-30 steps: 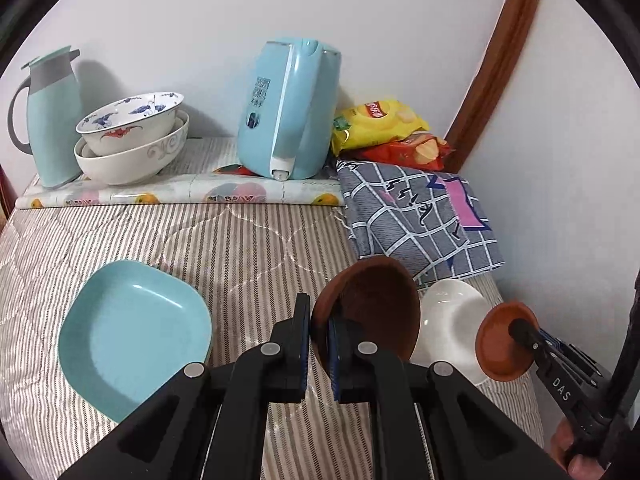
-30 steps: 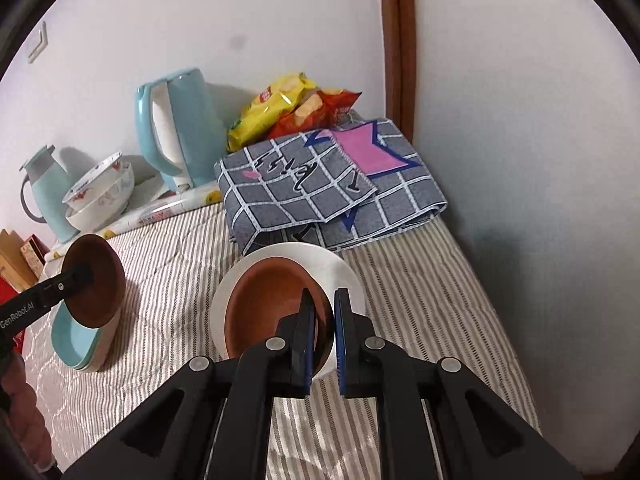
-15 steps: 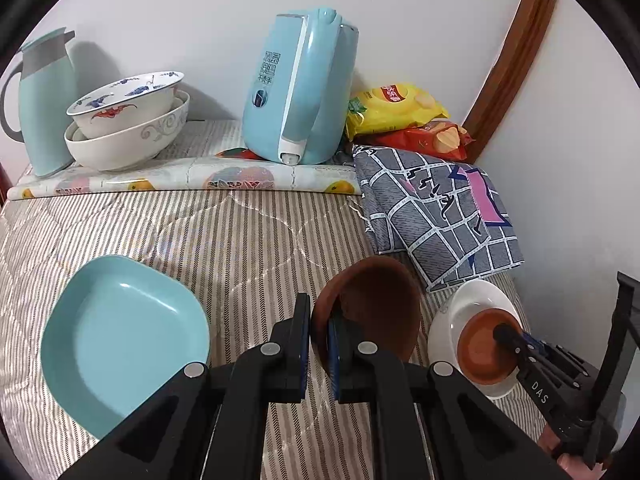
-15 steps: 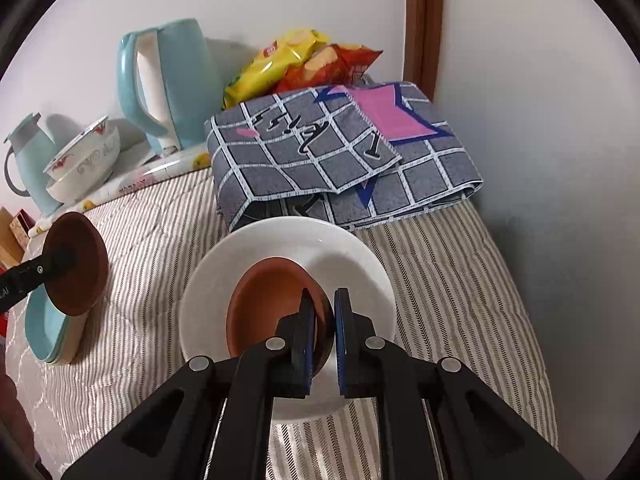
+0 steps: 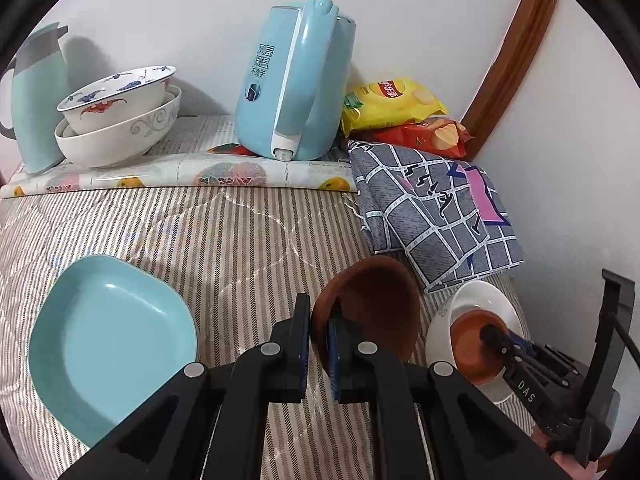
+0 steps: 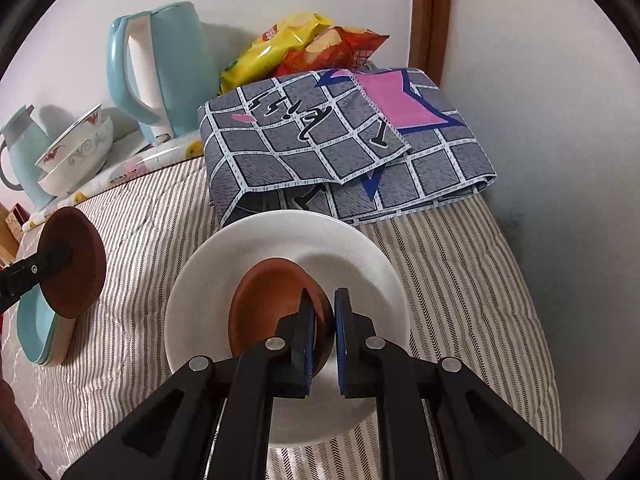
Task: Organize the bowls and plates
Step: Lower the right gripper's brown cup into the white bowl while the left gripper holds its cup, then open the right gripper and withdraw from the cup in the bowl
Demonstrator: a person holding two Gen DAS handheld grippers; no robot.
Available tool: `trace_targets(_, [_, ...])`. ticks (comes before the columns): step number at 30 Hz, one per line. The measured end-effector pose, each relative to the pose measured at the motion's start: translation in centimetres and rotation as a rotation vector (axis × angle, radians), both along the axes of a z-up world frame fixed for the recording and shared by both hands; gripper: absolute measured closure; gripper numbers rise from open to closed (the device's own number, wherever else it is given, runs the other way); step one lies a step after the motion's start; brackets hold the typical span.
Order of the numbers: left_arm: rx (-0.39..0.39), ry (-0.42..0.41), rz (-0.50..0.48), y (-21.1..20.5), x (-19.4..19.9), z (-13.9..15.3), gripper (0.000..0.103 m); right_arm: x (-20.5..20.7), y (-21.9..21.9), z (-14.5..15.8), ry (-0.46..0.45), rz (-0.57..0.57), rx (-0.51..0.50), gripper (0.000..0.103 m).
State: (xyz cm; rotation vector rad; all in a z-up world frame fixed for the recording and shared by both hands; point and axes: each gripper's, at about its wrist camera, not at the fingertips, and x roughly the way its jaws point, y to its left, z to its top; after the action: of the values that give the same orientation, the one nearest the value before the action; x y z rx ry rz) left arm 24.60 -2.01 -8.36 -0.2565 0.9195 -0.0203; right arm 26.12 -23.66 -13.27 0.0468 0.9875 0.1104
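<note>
My left gripper (image 5: 319, 322) is shut on the rim of a dark brown bowl (image 5: 376, 308), held tilted above the striped cover; it also shows in the right wrist view (image 6: 74, 264). My right gripper (image 6: 325, 312) is shut on the rim of a smaller reddish-brown bowl (image 6: 268, 304), which sits inside a white plate (image 6: 356, 256). That plate (image 5: 496, 300) and bowl (image 5: 470, 344) show at the right of the left wrist view. A teal square plate (image 5: 108, 340) lies at the front left. Two nested patterned bowls (image 5: 120, 120) stand at the back left.
A light-blue kettle (image 5: 296, 80) and a teal jug (image 5: 36, 100) stand on a fruit-print mat (image 5: 180, 174) by the back wall. A folded checked cloth (image 6: 340, 140) and snack bags (image 6: 304, 44) fill the back right corner. A wall runs along the right.
My right gripper has lowered the reddish-brown bowl into the white plate. My left gripper has moved forward a little, still holding the dark brown bowl.
</note>
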Motion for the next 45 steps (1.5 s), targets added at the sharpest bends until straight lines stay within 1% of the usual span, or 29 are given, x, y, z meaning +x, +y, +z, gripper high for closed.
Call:
trace_targets(6, [-0.004, 0.002, -0.001, 0.0, 0.2, -0.2, 0.095, 0.3, 0.0, -0.3, 0.011, -0.003, 0.001, 0.094])
trace_targets(10, [-0.008, 0.005, -0.005, 0.1, 0.3, -0.4, 0.095, 0.7, 0.4, -0.5, 0.020, 0.002, -0.017, 0.094])
trace_targets(13, [-0.015, 0.007, -0.003, 0.3, 0.3, -0.5, 0.095, 0.9, 0.8, -0.7, 0.027, 0.007, -0.041, 0.094])
trace_targets(15, [-0.018, 0.009, 0.000, 0.4, 0.4, -0.7, 0.095, 1.0, 1.1, -0.9, 0.027, 0.009, -0.076, 0.094])
trace_targets(19, [-0.017, 0.013, -0.005, 0.4, 0.5, -0.9, 0.095, 1.1, 1.0, -1.1, 0.032, 0.008, -0.071, 0.093])
trace_targets(26, [-0.024, 0.022, -0.010, 0.3, 0.4, -1.1, 0.095, 0.9, 1.5, -1.3, 0.030, 0.030, -0.134, 0.090])
trace_targets(29, [-0.025, 0.024, -0.010, 0.4, 0.4, -1.1, 0.095, 0.8, 1.8, -1.4, 0.031, 0.038, -0.155, 0.088])
trace_targets(31, [-0.022, 0.019, -0.011, 0.3, 0.3, -1.1, 0.095, 0.8, 1.8, -1.3, 0.031, 0.040, -0.154, 0.080])
trace_targets(36, [-0.016, 0.011, -0.017, 0.1, 0.0, -0.7, 0.095, 0.4, 2.1, -0.9, 0.019, 0.041, -0.161, 0.071])
trace_targets(39, [-0.011, 0.006, -0.026, -0.3, -0.2, -0.3, 0.095, -0.1, 1.9, -0.1, 0.002, 0.040, -0.148, 0.071])
trace_targets(41, [-0.010, 0.003, -0.033, -0.7, -0.3, -0.1, 0.095, -0.5, 1.6, 0.6, -0.022, 0.038, -0.131, 0.068])
trace_targets(43, [-0.011, 0.000, -0.039, -1.1, -0.5, 0.1, 0.095, -1.0, 1.1, 1.2, -0.044, 0.030, -0.113, 0.063])
trace_targets(45, [-0.010, -0.002, -0.048, -1.7, -0.6, 0.3, 0.095, -1.3, 0.4, 1.6, -0.057, 0.013, -0.098, 0.063])
